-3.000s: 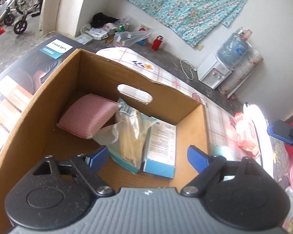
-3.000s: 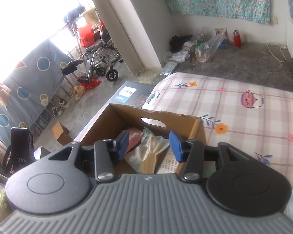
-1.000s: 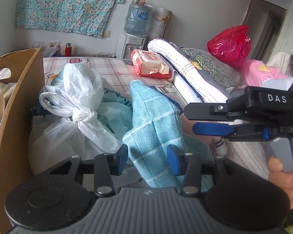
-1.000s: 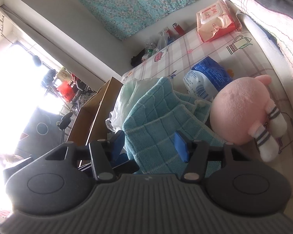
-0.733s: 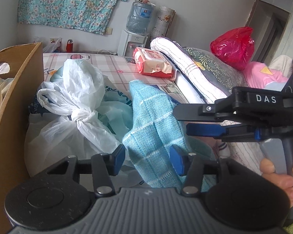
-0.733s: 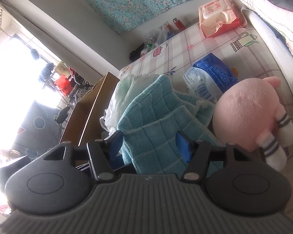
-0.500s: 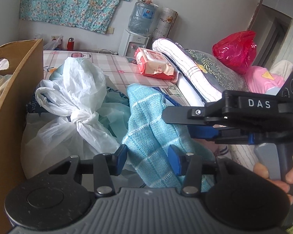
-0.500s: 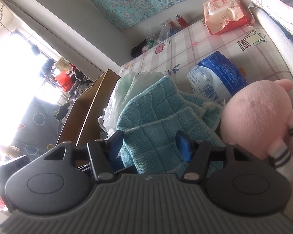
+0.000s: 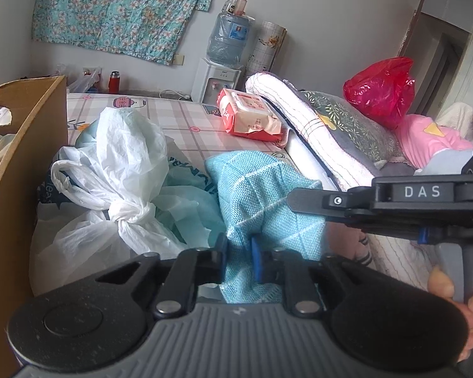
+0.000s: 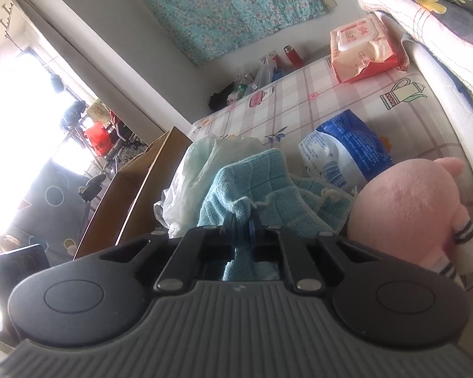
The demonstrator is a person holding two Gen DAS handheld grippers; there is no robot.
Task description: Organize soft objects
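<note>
A light blue checked towel (image 9: 255, 195) lies bunched on the bed between a knotted white plastic bag (image 9: 123, 163) and a pink plush toy (image 10: 403, 208). The jaws of my left gripper (image 9: 239, 249) are closing, and their blue pads pinch the towel's near fold. From the right, my right gripper (image 9: 306, 203) reaches into the same towel (image 10: 249, 176). In its own view the right gripper (image 10: 244, 223) is closing too, with a gathered ridge of the cloth squeezed between its pads. A cardboard box (image 9: 25, 145) stands at the left.
A red pack of wipes (image 9: 252, 119) and a blue and white packet (image 10: 347, 154) lie on the checked sheet. Folded blankets (image 9: 331, 126) and a red plastic bag (image 9: 378, 91) are stacked on the right. A hand (image 9: 466, 299) holds the right gripper's handle.
Both grippers stood open around the towel half a second ago and have now closed on it. Three seconds ago both were pointing at the cardboard box.
</note>
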